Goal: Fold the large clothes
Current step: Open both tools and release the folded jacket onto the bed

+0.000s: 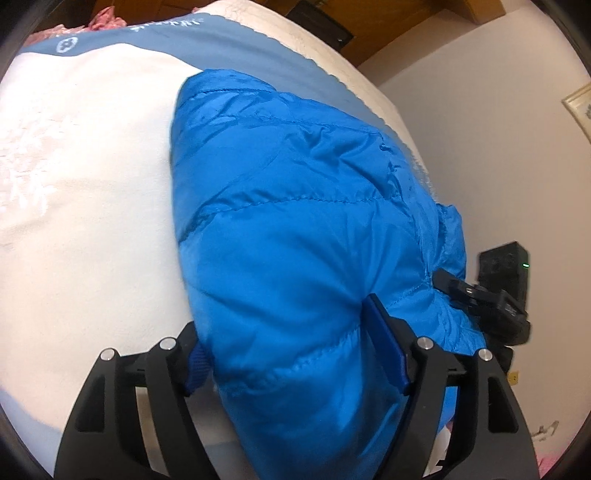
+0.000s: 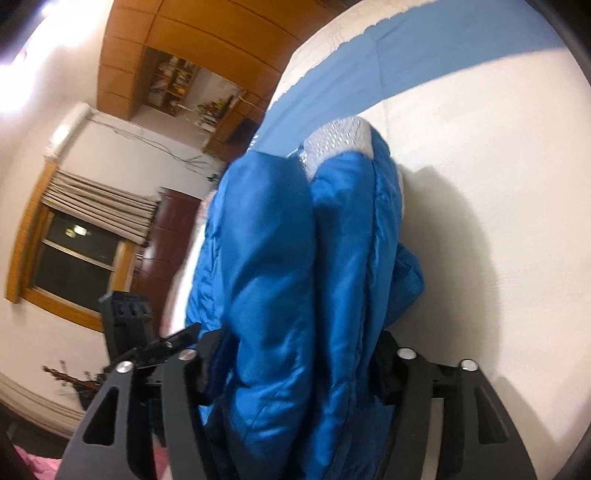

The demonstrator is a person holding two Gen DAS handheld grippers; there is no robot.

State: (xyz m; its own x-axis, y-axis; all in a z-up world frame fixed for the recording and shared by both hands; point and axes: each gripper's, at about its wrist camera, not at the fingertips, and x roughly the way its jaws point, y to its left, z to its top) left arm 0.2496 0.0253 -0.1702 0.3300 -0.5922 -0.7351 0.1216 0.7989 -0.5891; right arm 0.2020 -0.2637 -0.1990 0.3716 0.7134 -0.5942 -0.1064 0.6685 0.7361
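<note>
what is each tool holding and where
Blue jacket sits between both tools, left tool and right tool, at its near bunched edge; whether the pads still press cannot be told.

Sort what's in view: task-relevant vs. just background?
Task-relevant:
- blue puffer jacket, bunched between both sets of jaws
- left gripper
- right gripper
- bed cover, the folding surface

Background:
- pink fabric at the bed's far edge
- window
- wooden cabinet
- wall picture frame
</note>
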